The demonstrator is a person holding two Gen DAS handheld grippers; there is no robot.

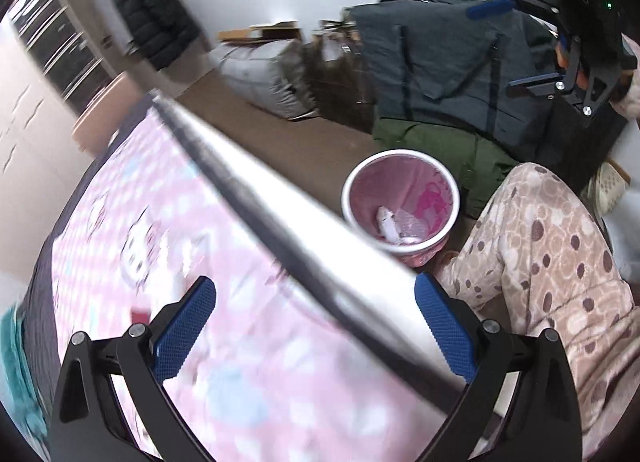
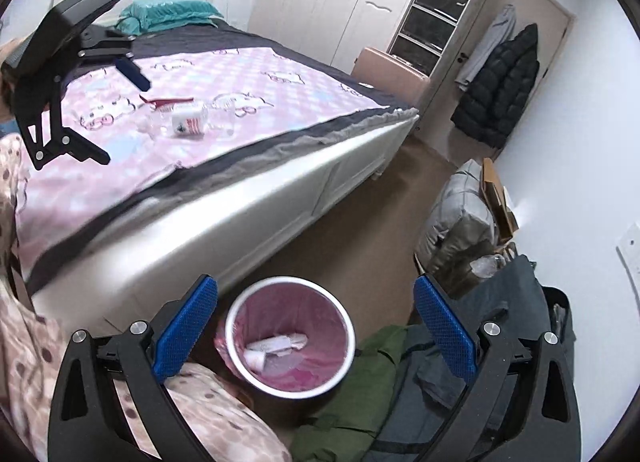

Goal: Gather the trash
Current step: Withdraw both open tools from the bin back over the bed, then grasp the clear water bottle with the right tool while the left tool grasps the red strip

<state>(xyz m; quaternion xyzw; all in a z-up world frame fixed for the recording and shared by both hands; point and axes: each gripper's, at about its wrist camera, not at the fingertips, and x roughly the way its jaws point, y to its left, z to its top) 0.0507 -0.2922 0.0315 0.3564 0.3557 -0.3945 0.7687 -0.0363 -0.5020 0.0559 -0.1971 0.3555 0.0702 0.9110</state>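
Clear crushed plastic bottle with red-and-white label (image 2: 192,122) lying on its side on pink cartoon-print bedspread (image 2: 256,73), red flat wrapper (image 2: 166,100) just beyond it. Round white bin with pink liner (image 2: 290,336) sitting on brown floor near bed's white side panel (image 2: 224,217), crumpled white paper inside. Right gripper (image 2: 316,332) hovering above bin, blue pads spread wide, holding nothing. Left gripper (image 1: 316,328) hanging over bed edge, jaws wide apart, gripping nothing.

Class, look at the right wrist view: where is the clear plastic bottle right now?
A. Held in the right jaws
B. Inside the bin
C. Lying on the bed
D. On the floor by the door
C: the bottle lies on its side on the bed, while the bin holds only paper scraps.
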